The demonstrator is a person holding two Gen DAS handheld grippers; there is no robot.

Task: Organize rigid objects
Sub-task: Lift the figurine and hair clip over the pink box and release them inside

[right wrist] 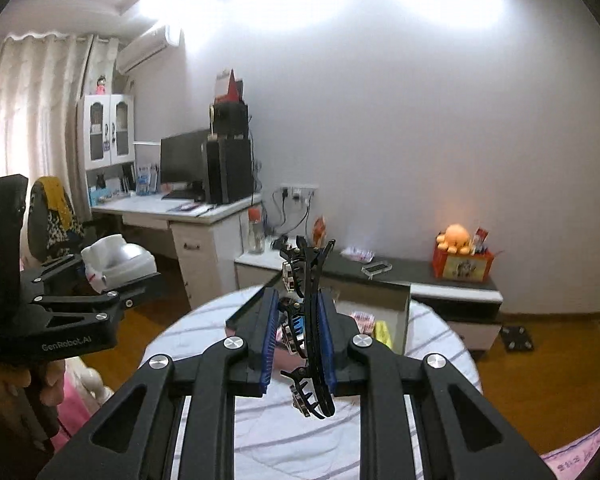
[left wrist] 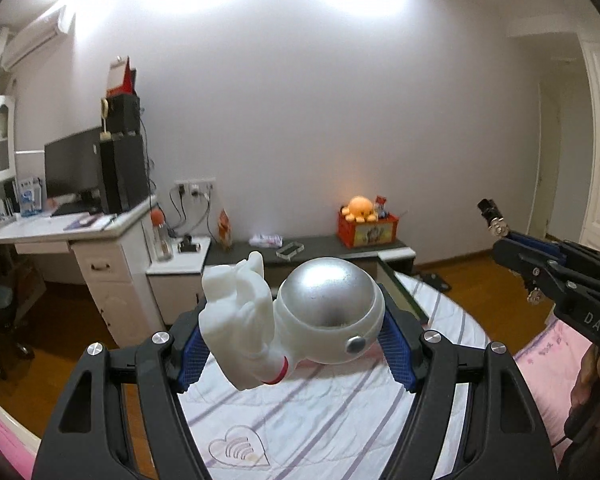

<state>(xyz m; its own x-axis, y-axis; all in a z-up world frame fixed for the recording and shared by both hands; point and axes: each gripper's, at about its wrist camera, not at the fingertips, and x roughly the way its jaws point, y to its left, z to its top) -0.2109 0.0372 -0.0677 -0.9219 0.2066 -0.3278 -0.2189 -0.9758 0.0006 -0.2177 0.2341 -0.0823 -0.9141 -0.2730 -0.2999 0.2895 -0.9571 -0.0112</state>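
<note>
My left gripper (left wrist: 296,344) is shut on a white astronaut figure (left wrist: 292,320) with a silver dome visor, held in the air above the bed. It also shows at the left of the right wrist view (right wrist: 118,264). My right gripper (right wrist: 298,344) is shut on a black hair claw clip (right wrist: 306,320) with rhinestones, standing upright between the blue pads. The clip's tip shows at the right of the left wrist view (left wrist: 494,220), with the right gripper (left wrist: 512,240) level with the left one.
A bed with a striped white sheet (left wrist: 300,412) lies below both grippers. Beyond it stand a low dark cabinet (left wrist: 320,246) with an orange box and plush octopus (left wrist: 360,210), an open drawer (right wrist: 376,316), and a white desk (left wrist: 60,232) with a monitor.
</note>
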